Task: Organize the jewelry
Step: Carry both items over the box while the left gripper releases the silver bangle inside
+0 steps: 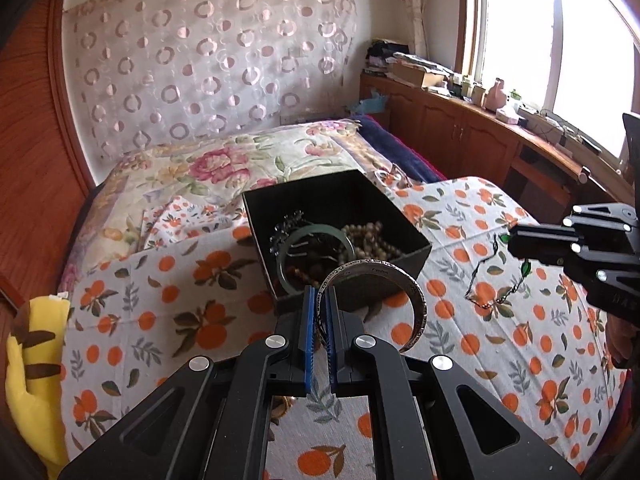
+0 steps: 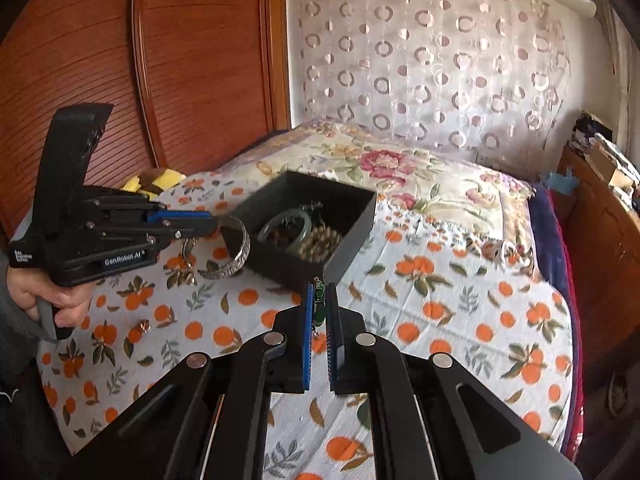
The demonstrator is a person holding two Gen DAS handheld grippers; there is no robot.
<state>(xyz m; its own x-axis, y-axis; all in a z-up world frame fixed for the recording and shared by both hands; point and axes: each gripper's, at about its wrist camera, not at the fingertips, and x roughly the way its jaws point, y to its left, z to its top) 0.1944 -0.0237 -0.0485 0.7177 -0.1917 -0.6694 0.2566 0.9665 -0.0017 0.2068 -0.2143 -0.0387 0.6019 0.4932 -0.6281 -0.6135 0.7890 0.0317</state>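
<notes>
- Left gripper [image 1: 319, 300]: jaws clamped on a silver bangle [image 1: 384, 280], held at its near-left rim, ring standing clear of the bedspread [image 1: 160, 320], just near of the box.
- Same bangle seen from the right wrist view [image 2: 236, 252], projecting from the left gripper [image 2: 216, 224] at scene left, just left of the box.
- Right gripper [image 2: 319, 300]: jaws pinched on a green-beaded necklace [image 2: 319, 304]; green beads caught between the blue pads [image 2: 309, 320].
- From the left wrist view, right gripper [image 1: 516, 242] at far right, necklace [image 1: 492, 280] hanging off its tip as a dark chain with green beads, lower loop close to the cloth; contact with the cloth not determinable.
- Black open box [image 1: 416, 256] on the bedspread, centre of scene, just beyond both grippers.
- Box contents: pale green jade bangle [image 1: 292, 240], tan bead strand [image 1: 368, 236], dark beaded piece [image 1: 286, 220] at the far-left corner.
- Small ornament [image 2: 143, 325] loose on the orange-print cloth, near left, below the person's hand [image 2: 48, 296] on the left gripper's handle.
- Yellow plush toy [image 1: 32, 360] at the left bed edge.
- Floral quilt [image 1: 208, 168] beyond the box; circle-patterned curtain [image 1: 200, 60] behind it.
</notes>
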